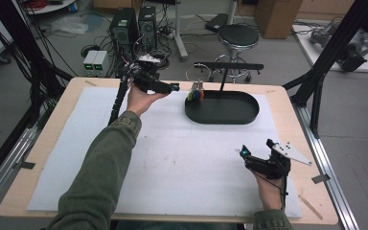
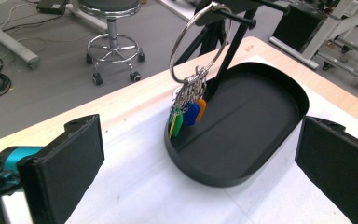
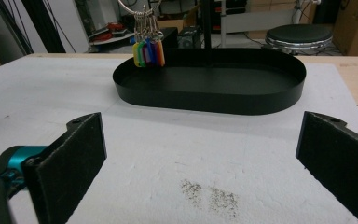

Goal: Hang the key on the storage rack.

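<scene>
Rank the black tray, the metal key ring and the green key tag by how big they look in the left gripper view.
1. black tray, by far the largest.
2. metal key ring, the wide loop hung on the stand.
3. green key tag, the smallest.

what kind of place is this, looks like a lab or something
Most likely a robotics or data-collection lab: computer towers and loose cables on the floor, a black metal frame around the wooden table, and a rolling stool.

Olive-green sleeves; each black tool (image 1: 243, 154) has teal accents and flat padded jaws.
</scene>
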A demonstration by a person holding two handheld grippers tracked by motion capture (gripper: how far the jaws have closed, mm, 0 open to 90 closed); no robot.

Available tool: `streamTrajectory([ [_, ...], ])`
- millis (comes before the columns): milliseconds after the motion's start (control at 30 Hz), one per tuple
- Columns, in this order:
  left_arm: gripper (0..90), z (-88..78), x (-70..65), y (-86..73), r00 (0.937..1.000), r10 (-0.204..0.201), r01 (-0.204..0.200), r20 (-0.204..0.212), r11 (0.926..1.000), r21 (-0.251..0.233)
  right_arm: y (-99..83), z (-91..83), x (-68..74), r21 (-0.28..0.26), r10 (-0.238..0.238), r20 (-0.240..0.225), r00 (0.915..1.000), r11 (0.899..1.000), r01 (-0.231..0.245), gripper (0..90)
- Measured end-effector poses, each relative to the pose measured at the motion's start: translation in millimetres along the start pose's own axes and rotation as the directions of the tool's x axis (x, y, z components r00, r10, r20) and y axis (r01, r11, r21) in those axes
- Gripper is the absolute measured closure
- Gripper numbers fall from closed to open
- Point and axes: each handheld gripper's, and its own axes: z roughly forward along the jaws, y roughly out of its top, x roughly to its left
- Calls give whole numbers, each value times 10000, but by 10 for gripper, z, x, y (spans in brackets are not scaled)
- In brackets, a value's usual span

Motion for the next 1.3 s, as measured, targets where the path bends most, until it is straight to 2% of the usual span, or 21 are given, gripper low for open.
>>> streamTrajectory([
  [200,17,-131,28,-100,9997,-52,54,-221,9999,90,1,2,11,15,-14,-5,10000,10000,14,5],
  [367,17,-236,22,-178,9997,27,-23,-238,9999,160,0,11,17,55,-56,9,10000,10000,56,5],
  [700,16,-371,45,-357,9996,46,-37,-276,9995,329,1,7,25,60,-135,52,9999,9999,135,5],
  [833,17,-419,69,-480,9992,152,-130,-360,9982,584,0,15,26,91,-127,38,9999,9999,127,5],
  [1033,17,-517,115,-614,9988,-28,56,-486,9983,579,4,21,45,143,-178,31,9998,9997,177,5],
  [1300,17,-582,109,-768,9988,-15,53,-498,9971,753,2,38,52,208,-342,40,9994,9992,341,5],
])
